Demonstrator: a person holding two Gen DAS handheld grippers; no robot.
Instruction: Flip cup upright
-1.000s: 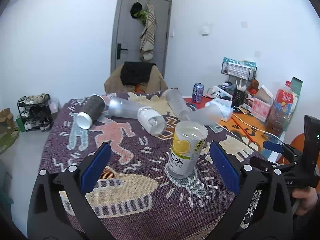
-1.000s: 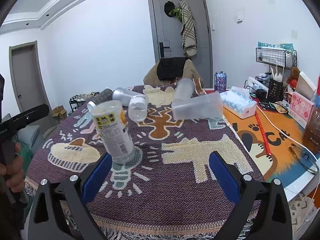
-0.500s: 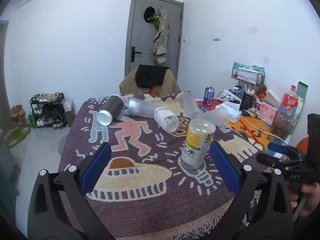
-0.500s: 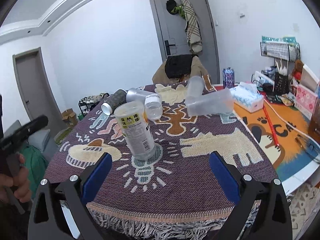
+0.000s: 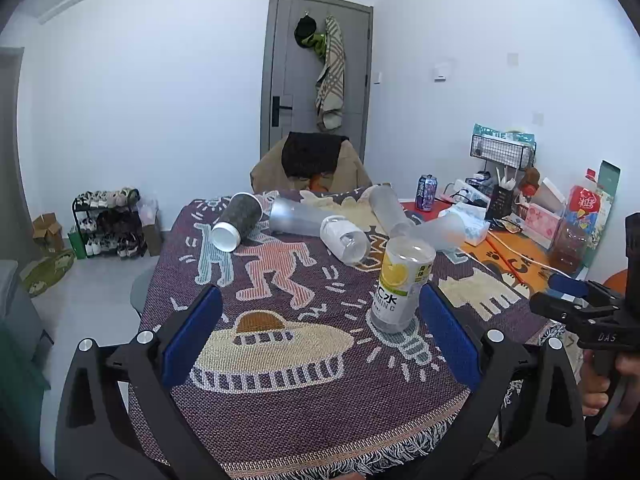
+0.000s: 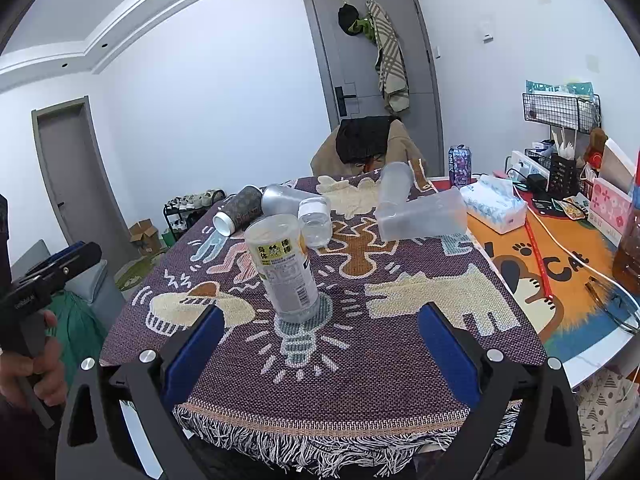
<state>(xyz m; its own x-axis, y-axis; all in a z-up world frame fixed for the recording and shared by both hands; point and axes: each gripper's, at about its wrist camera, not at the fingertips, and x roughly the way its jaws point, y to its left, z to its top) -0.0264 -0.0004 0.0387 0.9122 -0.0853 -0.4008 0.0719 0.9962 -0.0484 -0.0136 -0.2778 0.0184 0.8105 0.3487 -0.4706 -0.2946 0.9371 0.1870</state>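
Clear plastic cup [image 5: 402, 282] with lemon label, upright on tabletop [image 5: 304, 408] rug, near front edge, likely already flipped. Left tongs [image 5: 320, 336] and right tongs [image 6: 316, 346] both spread wide, empty, held back clear of it. Other cups [image 6: 420, 216] lying behind.
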